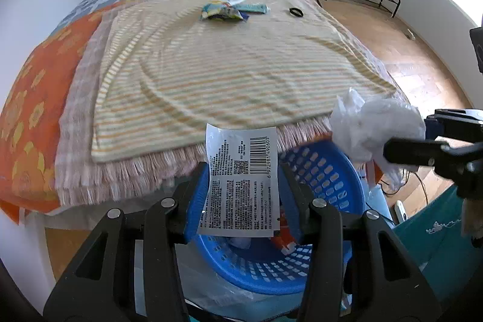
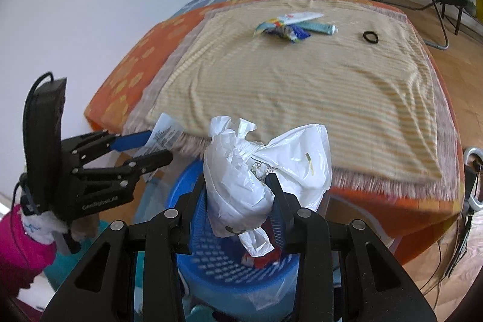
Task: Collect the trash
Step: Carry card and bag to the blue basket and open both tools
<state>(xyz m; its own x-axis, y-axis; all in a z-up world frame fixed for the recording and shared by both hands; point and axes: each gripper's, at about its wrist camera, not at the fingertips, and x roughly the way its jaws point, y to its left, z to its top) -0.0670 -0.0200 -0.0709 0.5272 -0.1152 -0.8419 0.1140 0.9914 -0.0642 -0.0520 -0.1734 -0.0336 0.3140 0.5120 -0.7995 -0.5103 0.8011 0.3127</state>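
Bedroom with a bed (image 1: pixel 211 74); our landmark is the blue basket (image 1: pixel 329 180) at its foot, some trash already inside. Above the basket we hold a crumpled white plastic bag (image 2: pixel 256 174) in the right gripper (image 2: pixel 241 210), its fingers clamped on it, and beside it a printed wrapper (image 1: pixel 241 180) pinched in the left gripper (image 1: pixel 241 195). Farther up the bed, well away from the basket, wrappers (image 1: pixel 225 11) and a black hair tie (image 1: pixel 296 11) remain.
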